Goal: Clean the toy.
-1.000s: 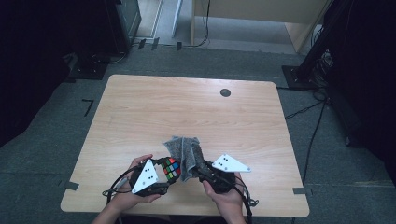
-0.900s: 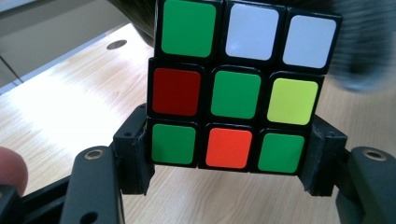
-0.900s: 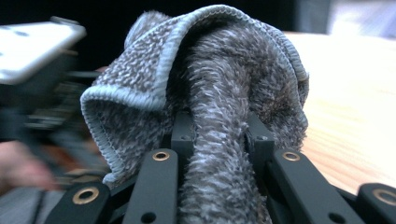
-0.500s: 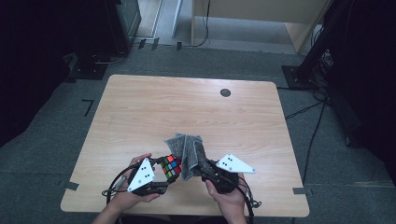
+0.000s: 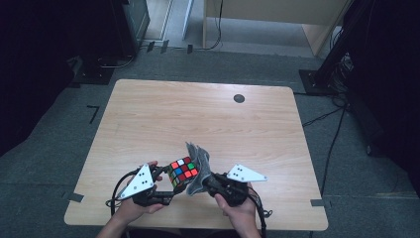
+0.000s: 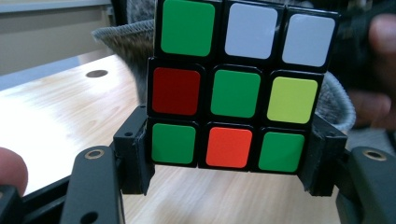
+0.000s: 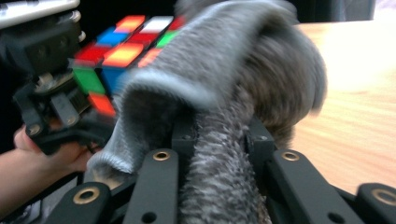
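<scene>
Bottom centre of high view: left tool (image 5: pixel 171 191) pinching puzzle cube (image 5: pixel 182 172) by opposite sides, cube lifted clear of bench (image 5: pixel 198 114). In left gripper view, cube (image 6: pixel 238 88) sits upright between black jaws, green, white, red, yellow, orange tiles facing camera. Right tool (image 5: pixel 207 182), lower centre-right, jaws pressed together on grey cloth (image 5: pixel 197 166). Cloth draped against cube's right side, touching it. In right gripper view, cloth (image 7: pixel 224 107) bunches between jaws, cube (image 7: pixel 123 51) upper left. Farther up bench: dark round hole (image 5: pixel 239 98), upper right.
</scene>
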`<action>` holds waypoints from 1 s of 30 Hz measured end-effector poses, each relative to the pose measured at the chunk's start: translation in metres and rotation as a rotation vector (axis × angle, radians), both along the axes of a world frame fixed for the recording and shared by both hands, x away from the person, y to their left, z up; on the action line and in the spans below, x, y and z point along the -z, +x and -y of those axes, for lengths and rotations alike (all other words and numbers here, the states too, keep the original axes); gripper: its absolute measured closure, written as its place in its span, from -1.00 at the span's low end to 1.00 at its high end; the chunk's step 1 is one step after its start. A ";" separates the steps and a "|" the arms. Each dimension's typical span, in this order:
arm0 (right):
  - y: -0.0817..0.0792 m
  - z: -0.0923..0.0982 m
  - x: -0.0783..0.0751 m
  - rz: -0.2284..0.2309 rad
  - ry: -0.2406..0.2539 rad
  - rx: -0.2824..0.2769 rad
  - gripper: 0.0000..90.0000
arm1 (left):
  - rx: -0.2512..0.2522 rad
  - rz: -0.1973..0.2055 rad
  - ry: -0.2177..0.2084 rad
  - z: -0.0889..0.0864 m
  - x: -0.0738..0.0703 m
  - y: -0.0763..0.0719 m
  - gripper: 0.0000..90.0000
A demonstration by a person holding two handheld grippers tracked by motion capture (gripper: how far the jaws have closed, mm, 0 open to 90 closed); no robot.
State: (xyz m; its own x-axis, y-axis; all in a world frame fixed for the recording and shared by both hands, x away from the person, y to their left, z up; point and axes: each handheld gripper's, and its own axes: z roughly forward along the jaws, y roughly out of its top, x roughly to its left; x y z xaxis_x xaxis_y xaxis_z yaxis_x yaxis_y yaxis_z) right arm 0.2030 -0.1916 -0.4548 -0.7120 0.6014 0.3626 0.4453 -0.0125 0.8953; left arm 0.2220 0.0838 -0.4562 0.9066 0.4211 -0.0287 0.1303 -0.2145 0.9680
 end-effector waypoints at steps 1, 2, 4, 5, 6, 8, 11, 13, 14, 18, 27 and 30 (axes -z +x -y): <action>-0.001 -0.003 0.002 -0.002 -0.007 0.006 0.63 | 0.002 -0.003 -0.003 -0.001 -0.001 0.001 -0.25; 0.000 -0.004 0.006 -0.016 -0.014 -0.006 0.63 | 0.000 -0.001 -0.004 -0.002 -0.001 0.001 -0.25; 0.003 -0.006 0.010 -0.042 -0.030 -0.034 0.63 | 0.000 -0.005 -0.013 -0.003 -0.002 0.001 -0.25; 0.004 -0.006 0.011 -0.044 -0.046 -0.039 0.63 | 0.000 -0.007 -0.015 -0.003 -0.002 0.001 -0.25; 0.002 -0.005 0.006 -0.022 -0.051 -0.022 0.63 | -0.001 -0.005 -0.012 -0.002 -0.002 0.001 -0.25; 0.001 -0.003 0.001 0.000 -0.041 -0.009 0.62 | -0.003 0.005 0.009 -0.001 0.000 0.001 -0.25; -0.002 0.003 -0.007 0.041 0.003 0.015 0.62 | 0.005 -0.005 0.005 0.000 0.000 0.001 -0.25; -0.001 0.002 -0.002 0.020 0.003 0.005 0.63 | 0.008 -0.005 0.003 0.001 -0.001 0.000 -0.25; 0.000 0.000 0.002 0.002 0.002 0.001 0.62 | 0.010 -0.007 -0.008 0.000 -0.002 0.000 -0.25; 0.001 -0.008 0.007 -0.024 -0.082 -0.025 0.62 | 0.012 -0.024 -0.041 -0.003 -0.004 0.002 -0.25; -0.002 -0.004 -0.001 0.021 -0.017 0.003 0.62 | 0.015 -0.035 -0.046 -0.003 -0.003 0.002 -0.25; 0.001 -0.007 0.005 -0.005 -0.063 -0.041 0.61 | 0.005 -0.037 -0.053 -0.004 -0.004 0.003 -0.25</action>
